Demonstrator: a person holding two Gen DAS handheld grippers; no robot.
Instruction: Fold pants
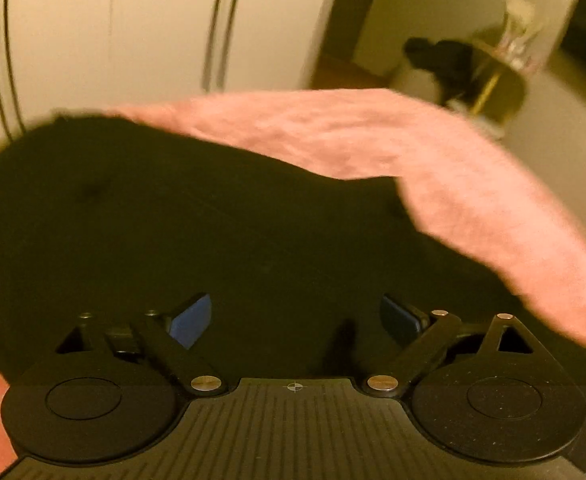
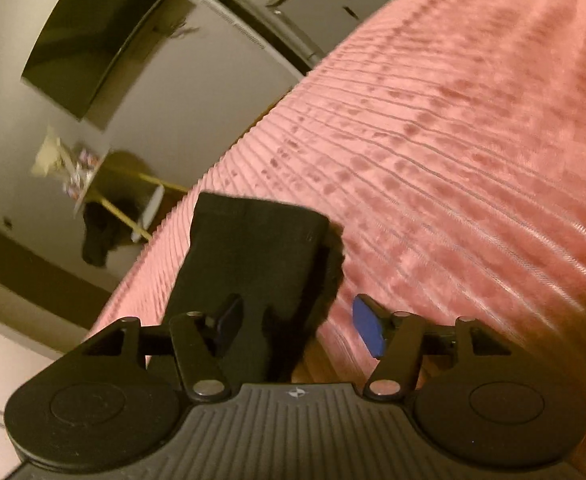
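A: Start with the left wrist view. What does it give?

B: The left gripper has its jaws spread wide, blue pads well apart, with nothing pinched between them. Under and ahead of it lie the black pants, a broad dark sheet that fills the middle of the view. They rest on a pink blanket, which shows beyond them and to the right. The picture is blurred.

A: And farther back?

B: A pale wall, a doorway, and a small gold-legged side table with dark clutter beside it.

A: Now the right wrist view.

B: The right gripper is wide open too. A folded black part of the pants rises between the jaws, close beside the left pad, yet the right pad stands clear of it, so nothing is clamped. The cloth lies near the edge of the pink blanket, whose ribbed surface fills the right side.

A: Background?

B: A dark wall-mounted screen, the same side table, and a black heap beneath it.
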